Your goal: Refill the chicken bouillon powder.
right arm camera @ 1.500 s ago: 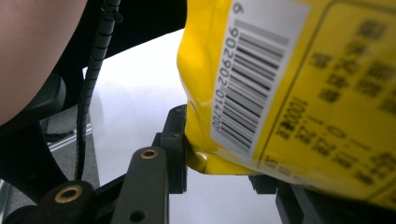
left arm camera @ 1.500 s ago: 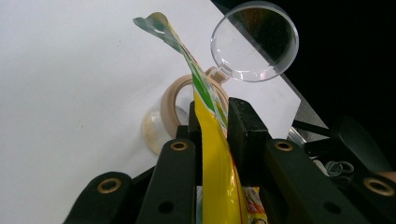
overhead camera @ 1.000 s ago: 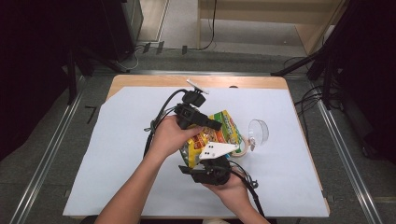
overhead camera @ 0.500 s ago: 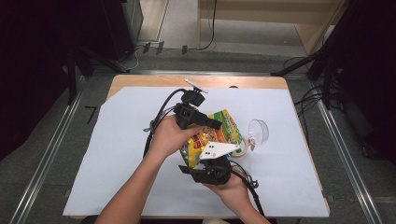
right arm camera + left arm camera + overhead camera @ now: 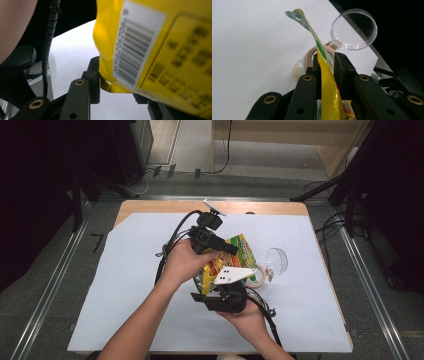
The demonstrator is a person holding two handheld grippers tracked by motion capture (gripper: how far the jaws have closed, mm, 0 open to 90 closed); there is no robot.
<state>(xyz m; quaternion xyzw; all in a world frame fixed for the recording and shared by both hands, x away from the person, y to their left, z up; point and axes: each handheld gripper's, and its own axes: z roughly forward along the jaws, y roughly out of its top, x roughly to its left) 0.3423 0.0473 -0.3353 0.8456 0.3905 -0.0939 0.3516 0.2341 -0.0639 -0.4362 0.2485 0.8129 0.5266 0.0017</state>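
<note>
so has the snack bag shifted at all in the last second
No. The snack bag sits in the same spot beside the tape roll and clear lid, pinched by both grippers.

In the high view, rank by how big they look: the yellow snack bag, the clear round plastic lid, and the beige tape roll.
1. Yellow snack bag, though partly covered.
2. Clear round plastic lid.
3. Beige tape roll, partly hidden, so close to the lid.

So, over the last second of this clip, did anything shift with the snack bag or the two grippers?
Nothing visibly changed. The left gripper stays clamped on the edge of the yellow snack bag, the right gripper keeps hold of its other end, and the tape roll and clear round lid lie where they were on the white sheet.
</note>
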